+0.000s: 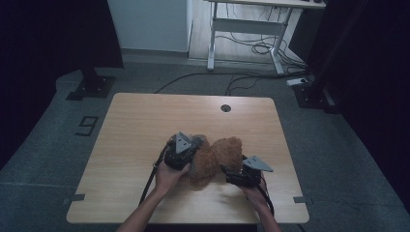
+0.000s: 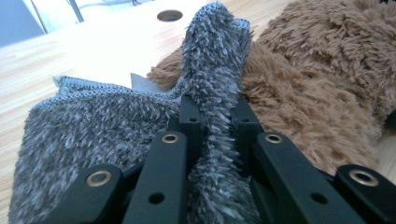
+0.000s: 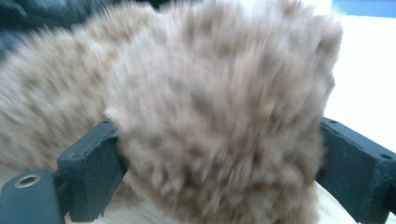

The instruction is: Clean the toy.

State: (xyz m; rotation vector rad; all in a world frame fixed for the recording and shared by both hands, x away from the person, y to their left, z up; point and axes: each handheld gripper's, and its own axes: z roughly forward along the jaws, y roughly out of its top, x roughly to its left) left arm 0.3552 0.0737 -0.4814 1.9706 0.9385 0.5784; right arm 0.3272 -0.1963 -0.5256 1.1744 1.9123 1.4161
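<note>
On the wooden counter [image 1: 145,125] lie two fluffy cloths, bunched together near its middle and a little toward the person's side: a grey microfibre cloth [image 2: 93,126] and a brown fluffy cloth [image 1: 220,157].

The left tongs [image 1: 196,150] are clamped tight on the grey microfibre cloth. In the left gripper view a fold of its shaggy grey pile stands up between the two black jaws, pinched there, while the rest of the cloth spreads flat on the counter to the left of the jaws. Its knitted edge shows along the far side. The brown fluffy cloth lies touching it, just beyond and to the right of the raised fold. A round cable hole [image 2: 169,15] in the counter sits farther off, well apart from both cloths.

The right tongs [image 3: 219,154] stand wide, with a thick lump of the brown fluffy cloth between the jaws. That view is blurred, so I cannot tell for certain whether the pads press into the pile or only flank it; they look to lie against its sides without squeezing. In the high view the right tongs sit at the near right edge of the brown heap, the left tongs on its left side, with the person's hands behind each.
</note>
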